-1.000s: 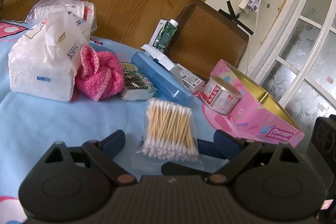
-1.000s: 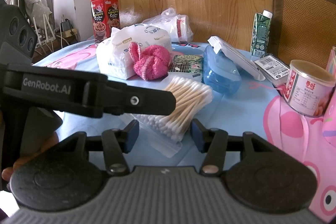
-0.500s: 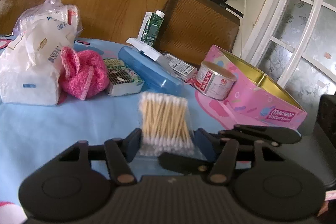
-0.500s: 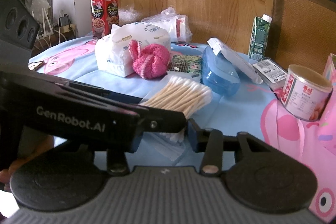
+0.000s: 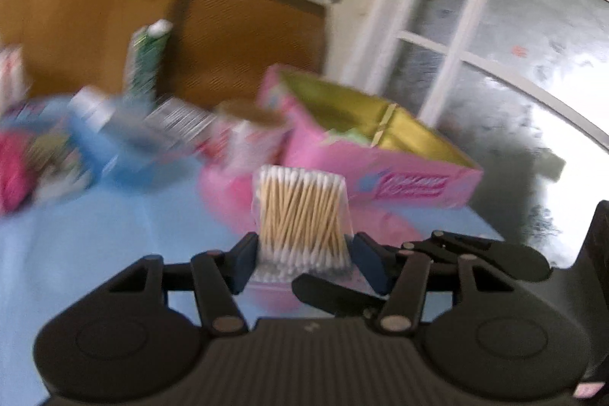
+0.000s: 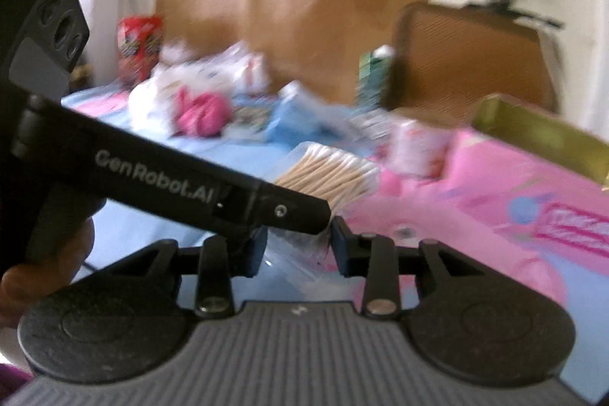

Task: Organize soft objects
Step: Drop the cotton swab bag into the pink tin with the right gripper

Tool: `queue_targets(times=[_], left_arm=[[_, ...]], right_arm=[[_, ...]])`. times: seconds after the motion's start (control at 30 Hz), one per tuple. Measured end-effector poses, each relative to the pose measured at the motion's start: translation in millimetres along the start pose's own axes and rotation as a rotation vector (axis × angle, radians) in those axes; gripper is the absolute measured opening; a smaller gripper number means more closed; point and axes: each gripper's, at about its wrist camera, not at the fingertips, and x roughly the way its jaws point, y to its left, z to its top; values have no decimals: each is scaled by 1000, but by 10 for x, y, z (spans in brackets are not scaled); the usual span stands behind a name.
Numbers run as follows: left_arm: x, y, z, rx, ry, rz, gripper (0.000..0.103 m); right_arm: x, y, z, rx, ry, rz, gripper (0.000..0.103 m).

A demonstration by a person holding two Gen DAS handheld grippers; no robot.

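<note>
Both grippers hold one clear bag of cotton swabs (image 5: 302, 215) lifted off the blue tablecloth. My left gripper (image 5: 302, 263) is shut on the bag's near end. My right gripper (image 6: 298, 246) is shut on the bag's plastic edge; the swabs (image 6: 331, 175) stick out beyond it. The left gripper's body (image 6: 152, 174) crosses the right wrist view. The open pink tin (image 5: 384, 155) with a gold inside stands just beyond the bag, with something green in it. A pink knitted piece (image 6: 201, 113) and a white tissue pack (image 6: 152, 101) lie further left.
A blue case (image 5: 102, 147), a small round can (image 5: 243, 139), a green carton (image 5: 146, 59) and a red box (image 6: 139, 44) stand on the table. A brown chair back (image 5: 247, 37) is behind. The window (image 5: 495, 44) is to the right. Both views are blurred.
Both grippers closed on the swab bag, lifted it off the cloth and carried it right, towards the pink tin. The views swung right with it.
</note>
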Motion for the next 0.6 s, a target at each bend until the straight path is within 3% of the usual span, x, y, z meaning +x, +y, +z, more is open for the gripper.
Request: queue_targets(times=[0.27, 0.37, 0.43, 0.47, 0.53, 0.57, 0.6], left_arm=[[784, -750, 688, 165, -32, -105, 54], [1179, -925, 852, 171, -18, -131, 59], [1427, -1009, 933, 160, -4, -129, 72], [1518, -1045, 954, 158, 0, -116, 72], [1581, -1064, 950, 152, -5, -105, 74], [1574, -1056, 939, 142, -6, -103, 74], [1540, -1029, 916, 135, -4, -106, 74]], right_arm=[[-349, -796, 142, 57, -176, -242, 39], [-334, -1164, 175, 86, -186, -312, 39], [-296, -1382, 170, 109, -189, -348, 39], [-269, -1478, 167, 116, -193, -377, 39], [-194, -1629, 173, 111, -197, -522, 42], [-166, -1704, 163, 114, -176, -580, 49], [-170, -1778, 151, 138, -164, -595, 49]])
